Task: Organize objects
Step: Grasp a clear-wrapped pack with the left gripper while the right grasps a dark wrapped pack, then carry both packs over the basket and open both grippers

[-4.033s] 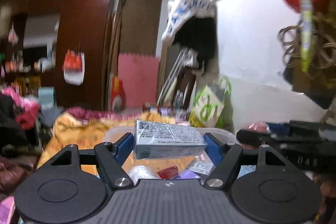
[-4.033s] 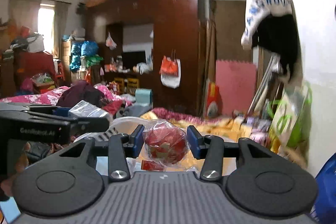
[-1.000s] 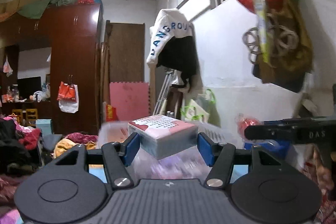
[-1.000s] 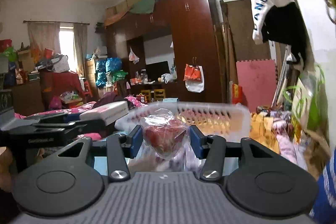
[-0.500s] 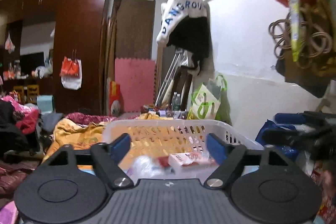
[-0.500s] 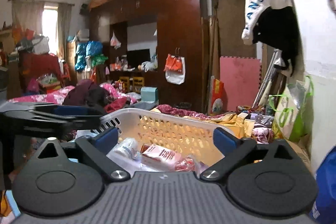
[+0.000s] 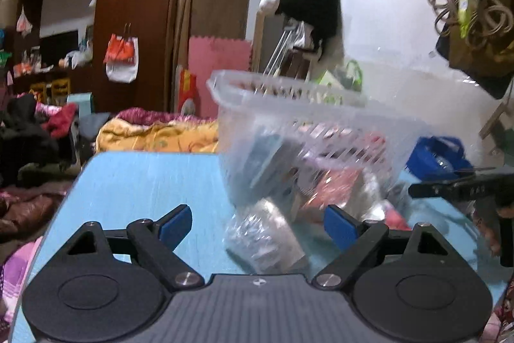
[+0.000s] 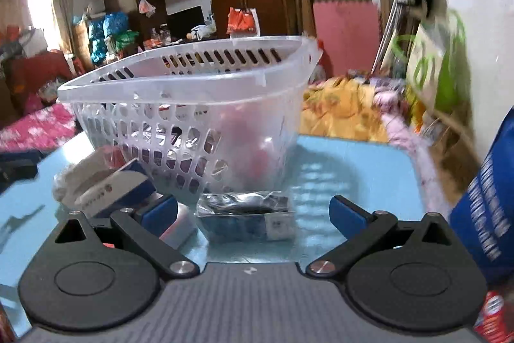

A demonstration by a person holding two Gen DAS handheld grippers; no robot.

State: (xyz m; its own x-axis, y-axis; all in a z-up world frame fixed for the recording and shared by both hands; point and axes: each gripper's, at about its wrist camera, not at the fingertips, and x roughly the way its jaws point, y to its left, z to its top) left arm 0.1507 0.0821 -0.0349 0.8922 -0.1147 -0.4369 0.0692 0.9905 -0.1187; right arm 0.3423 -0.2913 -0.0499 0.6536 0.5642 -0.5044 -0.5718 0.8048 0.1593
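Right wrist view: right gripper (image 8: 253,213) gapes around a packet (image 8: 245,216) at 12 o'clock, basket (image 8: 189,86) beyond. Light and crinkly, probably slippery; pinch its short ends. Left gripper (image 7: 257,225) also spread, empty.

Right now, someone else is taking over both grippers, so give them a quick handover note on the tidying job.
Left gripper: open, empty, low over the blue table, a clear-wrapped packet between its fingers.
Right gripper: open, empty, a dark wrapped packet lying between its fingers.
The white basket stands on the table and already holds several packets.
Left to do: both those packets, plus a white-and-blue box beside the basket, are on the table outside it. Other loose items look blurred.
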